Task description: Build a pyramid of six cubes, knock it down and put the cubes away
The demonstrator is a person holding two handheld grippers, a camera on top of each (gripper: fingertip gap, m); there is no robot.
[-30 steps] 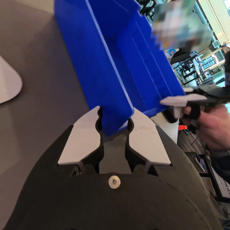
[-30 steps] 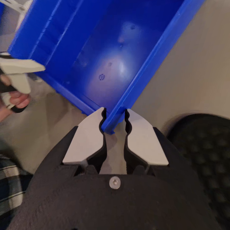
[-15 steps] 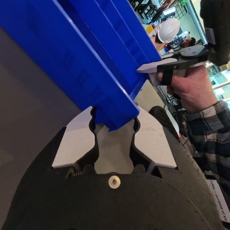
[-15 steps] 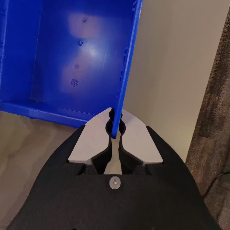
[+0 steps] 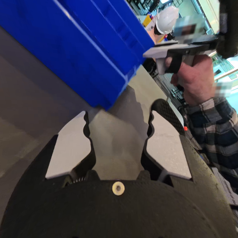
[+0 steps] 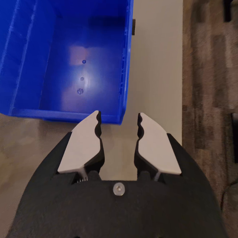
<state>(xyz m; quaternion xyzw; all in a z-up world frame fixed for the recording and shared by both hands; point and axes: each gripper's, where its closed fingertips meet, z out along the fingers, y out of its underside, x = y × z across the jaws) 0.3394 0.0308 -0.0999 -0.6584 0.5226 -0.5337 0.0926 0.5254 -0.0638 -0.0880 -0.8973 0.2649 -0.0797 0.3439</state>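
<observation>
Cubes were nowhere visible in either view; the glossy blue plastic bin [image 6: 67,54] meant for them sat near the right edge of the smooth beige table [image 6: 157,77], its ribbed walls moulded and its floor bare and shiny. From above, the right gripper [image 6: 119,114] hung just off the bin's near right corner with its grey fingers [image 6: 83,141] spread, nothing between them. Only this view showed the bin's inside and the mottled brown carpet [image 6: 211,90] past the table edge. The left wrist view saw the bin's outer wall [image 5: 72,51] from low down, with the left gripper [image 5: 118,113] wide apart and bare just short of the corner. It alone showed the hand [image 5: 193,82] in a plaid sleeve [image 5: 212,128], a black textured pad [image 5: 167,115] at the table's edge, and a white hard hat [image 5: 166,19] in the background.
</observation>
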